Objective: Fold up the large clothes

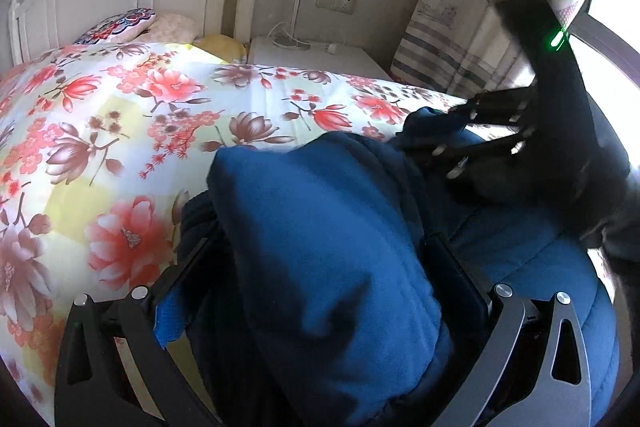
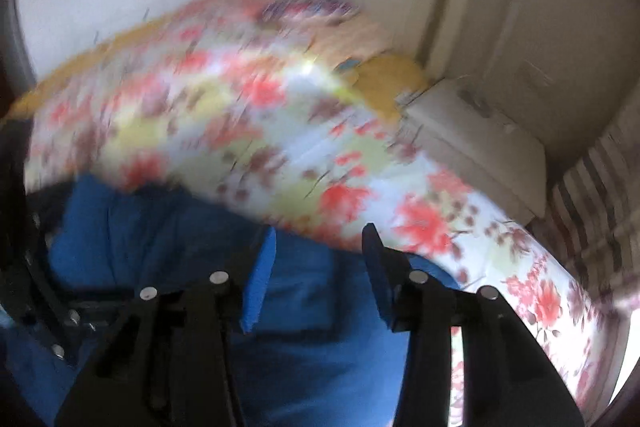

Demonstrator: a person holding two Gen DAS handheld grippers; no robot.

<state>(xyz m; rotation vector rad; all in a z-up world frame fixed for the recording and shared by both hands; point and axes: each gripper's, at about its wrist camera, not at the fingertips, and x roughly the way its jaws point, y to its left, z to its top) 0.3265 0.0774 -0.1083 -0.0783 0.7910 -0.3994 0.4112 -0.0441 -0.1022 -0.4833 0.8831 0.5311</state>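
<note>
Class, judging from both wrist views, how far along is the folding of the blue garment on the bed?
Done: the blue garment lies bunched on the floral quilt.
In hand: the left gripper clamps a thick fold; the right gripper hovers open above it.
Left: flattening and squaring.

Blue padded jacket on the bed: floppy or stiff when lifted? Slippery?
Blue padded jacket bulges thickly between the left gripper fingers, so probably soft and compressible. It slumps in folds on the floral quilt, so likely floppy. Fuzzy-looking surface suggests little slip.
</note>
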